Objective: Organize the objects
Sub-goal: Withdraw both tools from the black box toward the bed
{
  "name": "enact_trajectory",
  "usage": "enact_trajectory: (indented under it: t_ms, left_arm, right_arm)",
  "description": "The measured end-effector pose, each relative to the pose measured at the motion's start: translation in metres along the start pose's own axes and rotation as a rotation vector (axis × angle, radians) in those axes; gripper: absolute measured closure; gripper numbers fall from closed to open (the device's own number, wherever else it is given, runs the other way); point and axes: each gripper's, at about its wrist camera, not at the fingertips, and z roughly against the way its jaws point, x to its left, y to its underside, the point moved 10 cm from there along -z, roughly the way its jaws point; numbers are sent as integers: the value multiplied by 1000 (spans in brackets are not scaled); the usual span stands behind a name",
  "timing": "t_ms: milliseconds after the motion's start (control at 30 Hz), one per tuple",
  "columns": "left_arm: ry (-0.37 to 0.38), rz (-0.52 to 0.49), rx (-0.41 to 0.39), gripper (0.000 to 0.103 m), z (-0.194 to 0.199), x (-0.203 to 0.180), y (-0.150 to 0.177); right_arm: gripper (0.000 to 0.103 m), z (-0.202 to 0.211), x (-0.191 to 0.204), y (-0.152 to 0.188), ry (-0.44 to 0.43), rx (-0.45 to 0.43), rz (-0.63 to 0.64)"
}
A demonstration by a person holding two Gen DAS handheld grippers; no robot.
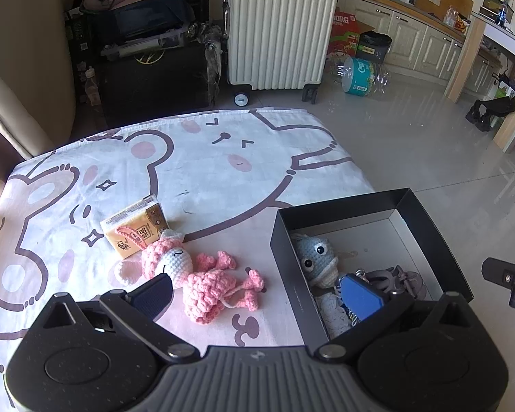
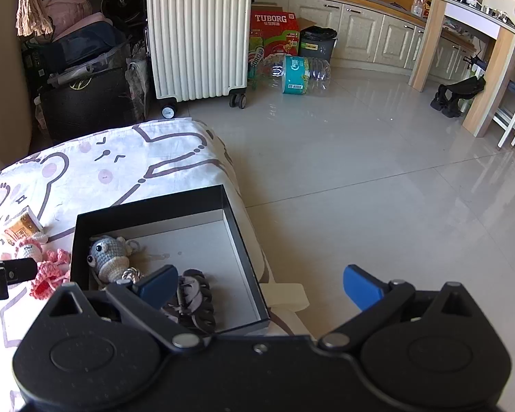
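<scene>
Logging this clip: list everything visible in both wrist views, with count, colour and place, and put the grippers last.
Black box: one, pale inside, right end of the cloth.
Grey crochet doll: one, in the box, near-left corner.
Grey strappy item: one, in the box beside the doll; kind unclear.
Pink crochet doll: one, on the cloth left of the box.
Tissue pack: one, yellow, behind the pink doll.
Cartoon cloth: one, white and pink, covering the surface.
Suitcase: one, cream, upright on the floor.
Water bottle: one, clear, lying on the floor.
Tuborg carton: one, red and green, beside the suitcase.
Left gripper: open, over the pink doll and box.
Right gripper: open, blue pads, empty, over the box's right edge.
</scene>
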Motion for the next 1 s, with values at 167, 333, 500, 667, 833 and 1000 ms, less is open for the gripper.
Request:
enact_trajectory:
  t_ms: [167,333,500,667,833,1000]
  left_arm:
    - [1,3,-3,0,0,1,0]
    - [0,12,-4,0,-1,7,-1]
    - [-13,25,-11,0,2,21,-2]
    - [-37,51,-17,0,6,44,-2]
    - [-66,85,-27,0,12,70,0]
    - [-93,112,-37,0,20,97,2]
  right_arm:
    - [0,-1,-1,1,5,-3,-4]
    - [0,-2,0,0,2,-4,-6]
    - [0,-3,8,-2,-7,-10,-6]
    - [0,-7,25,-4,-25,-7,9]
    - [0,-8,48,-9,-47,-12,37]
    - [0,-8,75,-11,-83,-17,60]
